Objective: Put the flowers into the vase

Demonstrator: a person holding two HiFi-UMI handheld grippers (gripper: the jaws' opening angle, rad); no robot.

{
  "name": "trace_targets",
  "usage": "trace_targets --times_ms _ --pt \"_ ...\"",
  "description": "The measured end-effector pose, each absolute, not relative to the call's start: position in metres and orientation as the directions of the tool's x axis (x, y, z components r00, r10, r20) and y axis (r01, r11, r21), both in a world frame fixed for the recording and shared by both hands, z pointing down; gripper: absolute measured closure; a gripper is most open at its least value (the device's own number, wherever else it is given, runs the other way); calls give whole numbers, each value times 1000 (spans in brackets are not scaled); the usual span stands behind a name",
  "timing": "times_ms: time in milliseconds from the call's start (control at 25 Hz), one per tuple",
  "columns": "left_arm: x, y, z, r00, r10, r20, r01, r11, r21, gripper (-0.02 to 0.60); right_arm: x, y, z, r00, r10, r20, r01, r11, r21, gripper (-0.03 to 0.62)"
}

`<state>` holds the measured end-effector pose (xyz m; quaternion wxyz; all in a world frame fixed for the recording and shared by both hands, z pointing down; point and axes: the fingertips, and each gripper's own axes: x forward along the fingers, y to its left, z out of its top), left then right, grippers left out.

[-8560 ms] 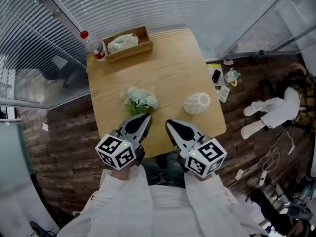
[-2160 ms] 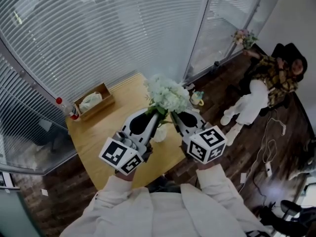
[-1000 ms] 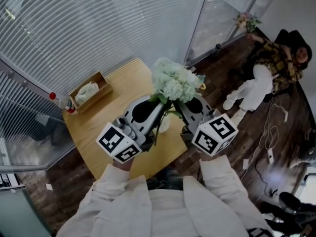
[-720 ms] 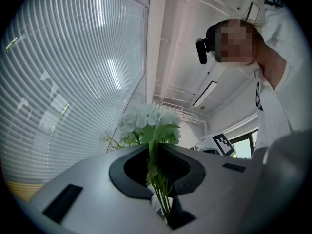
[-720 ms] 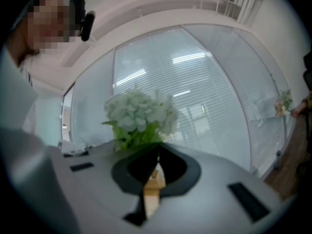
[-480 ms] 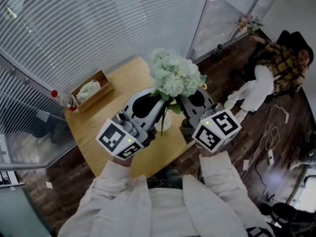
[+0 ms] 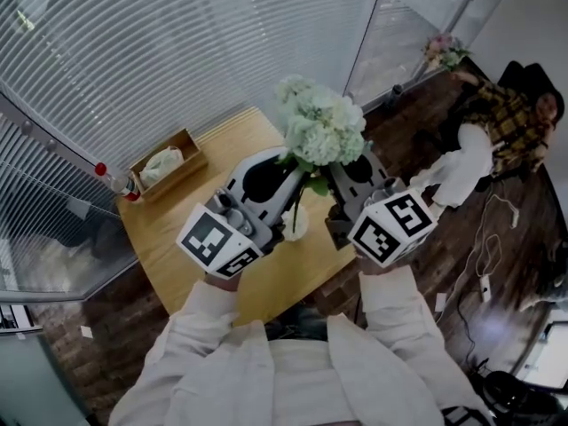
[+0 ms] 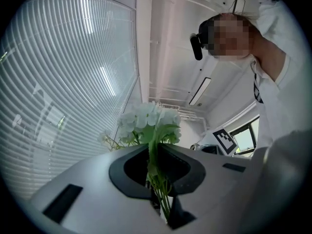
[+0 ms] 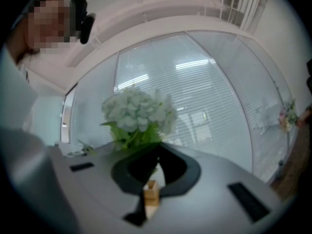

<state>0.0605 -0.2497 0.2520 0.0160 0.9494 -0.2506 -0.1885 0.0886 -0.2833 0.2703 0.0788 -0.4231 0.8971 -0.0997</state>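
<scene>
From the head view, your left gripper [image 7: 286, 169] and the green stems [image 7: 295, 204] cover most of the white vase [image 7: 299, 226] — only a sliver shows. The pale green-white flowers [image 7: 319, 127] hide the tips of your right gripper [image 7: 334, 171]. The right gripper view is blurred — its jaws meet, but whether a stem sits in the seam cannot be told. The distant pink bouquet [image 7: 441, 50] is too small to make out.
</scene>
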Motion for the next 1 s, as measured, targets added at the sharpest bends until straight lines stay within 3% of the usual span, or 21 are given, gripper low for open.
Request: trace_targets --times_ms 640,1000 --pt "64 -260 242 797 -468 -382 -474 -877 85 541 90 -298 258 -624 -777 -84 -754 627 -197 580" --pt "65 -261 264 831 -465 -304 -472 -880 55 541 90 -301 280 -631 -775 -38 -750 622 -227 580"
